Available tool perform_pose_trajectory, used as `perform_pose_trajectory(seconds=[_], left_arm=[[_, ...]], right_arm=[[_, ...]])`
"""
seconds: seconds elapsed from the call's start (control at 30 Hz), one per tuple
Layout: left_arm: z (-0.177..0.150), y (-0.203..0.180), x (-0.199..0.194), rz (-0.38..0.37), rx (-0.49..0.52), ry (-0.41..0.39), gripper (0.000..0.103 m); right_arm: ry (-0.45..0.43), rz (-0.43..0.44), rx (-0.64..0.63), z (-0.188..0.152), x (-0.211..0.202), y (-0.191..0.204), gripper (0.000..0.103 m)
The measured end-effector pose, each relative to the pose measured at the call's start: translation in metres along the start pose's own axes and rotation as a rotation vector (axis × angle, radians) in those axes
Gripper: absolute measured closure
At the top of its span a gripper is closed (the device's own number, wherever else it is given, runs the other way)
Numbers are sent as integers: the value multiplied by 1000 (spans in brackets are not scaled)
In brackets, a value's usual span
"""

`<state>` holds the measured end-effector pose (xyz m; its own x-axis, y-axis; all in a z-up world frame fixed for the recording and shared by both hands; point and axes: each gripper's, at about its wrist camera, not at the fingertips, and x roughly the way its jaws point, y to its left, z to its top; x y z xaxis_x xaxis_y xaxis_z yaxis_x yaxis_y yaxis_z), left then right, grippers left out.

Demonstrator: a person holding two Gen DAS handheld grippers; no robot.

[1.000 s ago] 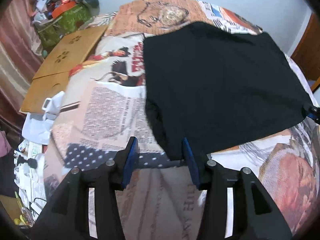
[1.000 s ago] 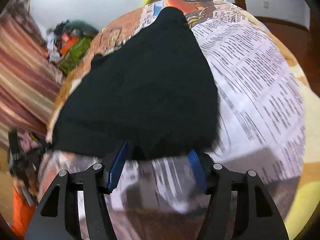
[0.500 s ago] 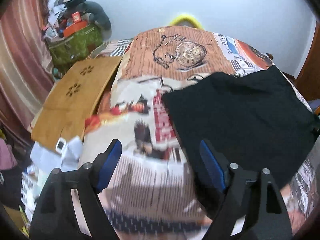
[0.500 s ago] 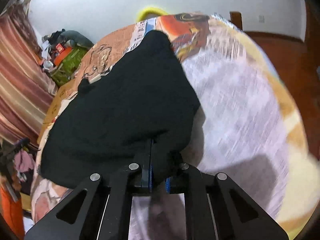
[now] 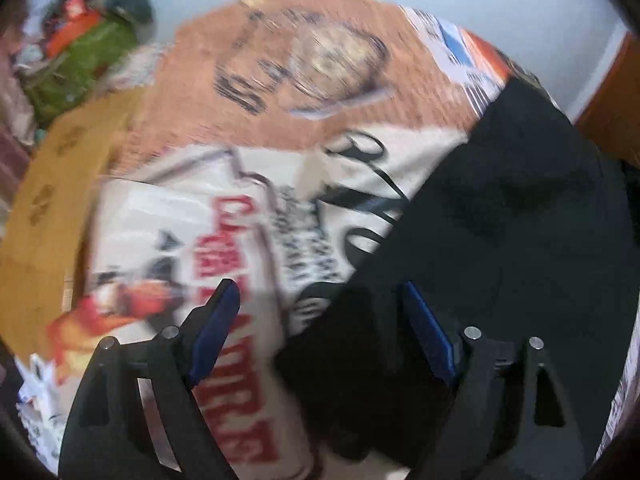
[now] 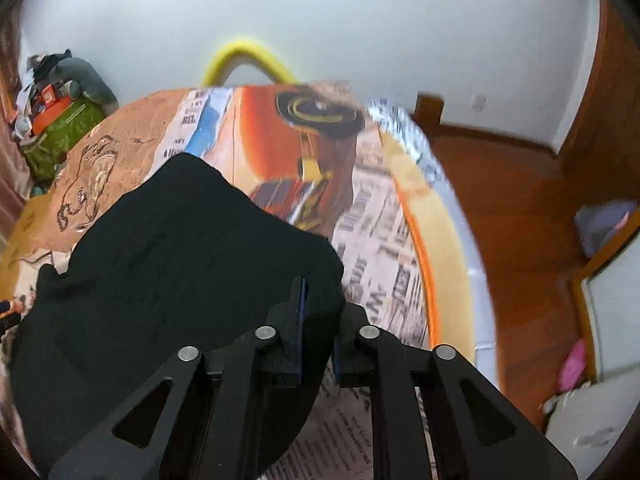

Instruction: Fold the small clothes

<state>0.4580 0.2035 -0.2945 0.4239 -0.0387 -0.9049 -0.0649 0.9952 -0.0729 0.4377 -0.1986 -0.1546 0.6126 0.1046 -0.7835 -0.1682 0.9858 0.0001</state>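
A black garment (image 5: 500,240) lies on a bed with a printed cover (image 5: 280,92). In the left wrist view my left gripper (image 5: 320,320) is open, its blue-padded jaws wide apart, and a corner of the garment lies between them. In the right wrist view my right gripper (image 6: 318,320) is shut on the near right edge of the black garment (image 6: 172,264) and holds that edge lifted off the printed cover (image 6: 384,220).
A tan wooden board (image 5: 52,200) lies along the bed's left side. A green bag with clutter (image 6: 60,124) sits at the far left corner. A yellow hoop (image 6: 248,56) stands behind the bed. Wooden floor (image 6: 512,208) lies to the right.
My right gripper closed on the garment's near edge and lifted it toward the far side. My left gripper opened wide and moved forward and left along the garment's left edge.
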Motion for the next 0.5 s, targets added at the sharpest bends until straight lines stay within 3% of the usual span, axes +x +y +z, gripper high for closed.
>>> perform_pose_trajectory(seconds=[0.03, 0.1, 0.17, 0.2, 0.27, 0.33, 0.5], left_arm=[[-1, -6, 8, -20, 20, 25, 20], [-5, -12, 6, -39, 36, 10, 29], [-7, -9, 3, -133, 0, 34, 55], [-9, -8, 3, -149, -23, 44, 59], [-17, -11, -2, -141, -29, 42, 80], [-29, -18, -11, -86, -7, 28, 90], [-68, -18, -43, -72, -31, 14, 92]], right_arm=[[-7, -1, -25, -5, -3, 4, 70], [-24, 12, -67, -19, -16, 10, 58], [-30, 32, -104, -33, -30, 16, 57], [-20, 51, -115, -42, -37, 19, 57], [8, 110, -105, -62, -52, 23, 57], [36, 165, -79, -76, -61, 25, 56], [108, 269, -48, -120, -81, 48, 56]])
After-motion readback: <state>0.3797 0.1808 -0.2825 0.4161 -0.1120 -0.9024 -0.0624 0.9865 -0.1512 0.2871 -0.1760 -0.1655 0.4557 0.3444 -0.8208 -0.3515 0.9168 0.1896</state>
